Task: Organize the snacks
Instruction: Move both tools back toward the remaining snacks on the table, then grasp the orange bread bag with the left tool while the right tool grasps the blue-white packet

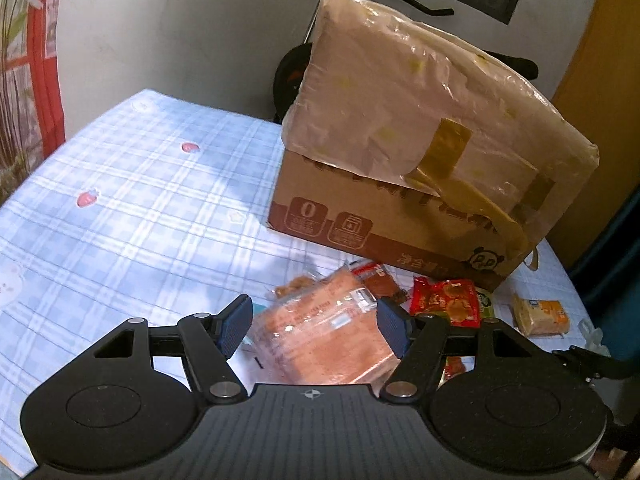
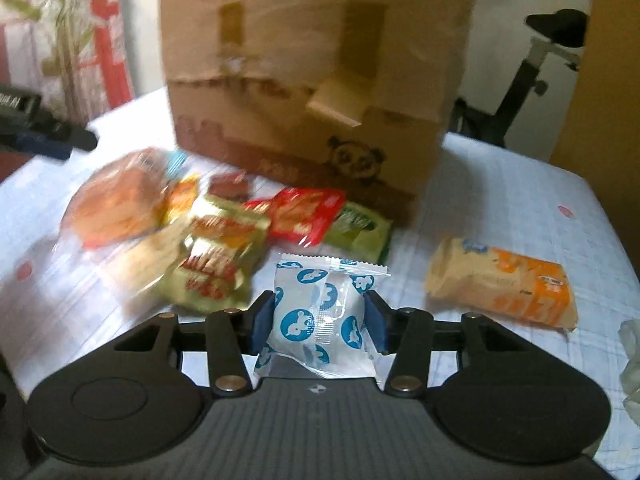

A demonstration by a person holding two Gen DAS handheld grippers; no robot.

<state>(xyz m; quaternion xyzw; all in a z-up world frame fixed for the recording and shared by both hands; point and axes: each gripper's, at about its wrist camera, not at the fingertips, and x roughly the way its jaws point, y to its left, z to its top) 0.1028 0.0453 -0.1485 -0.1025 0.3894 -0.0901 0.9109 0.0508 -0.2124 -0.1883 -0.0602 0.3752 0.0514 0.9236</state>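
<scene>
My right gripper (image 2: 319, 320) is shut on a small white packet with blue round prints (image 2: 316, 304), pads pressing both its sides, just above the table. My left gripper (image 1: 315, 328) stands open and wide around a clear bag of reddish-brown bread (image 1: 320, 336); the bag lies between the blue pads, and a firm press does not show. The same bread bag (image 2: 116, 208) lies at the left in the right wrist view. Between them lies a pile of snacks: a red packet (image 1: 444, 304), yellow-green packets (image 2: 216, 256) and a green packet (image 2: 360, 228).
A tall taped cardboard box (image 1: 400, 200) stands just behind the snacks on the blue plaid tablecloth (image 1: 140, 200). A beige and orange packet (image 2: 500, 284) lies alone at the right. Crumpled white plastic (image 2: 632, 352) sits by the right edge. An exercise bike (image 2: 540, 60) stands behind the table.
</scene>
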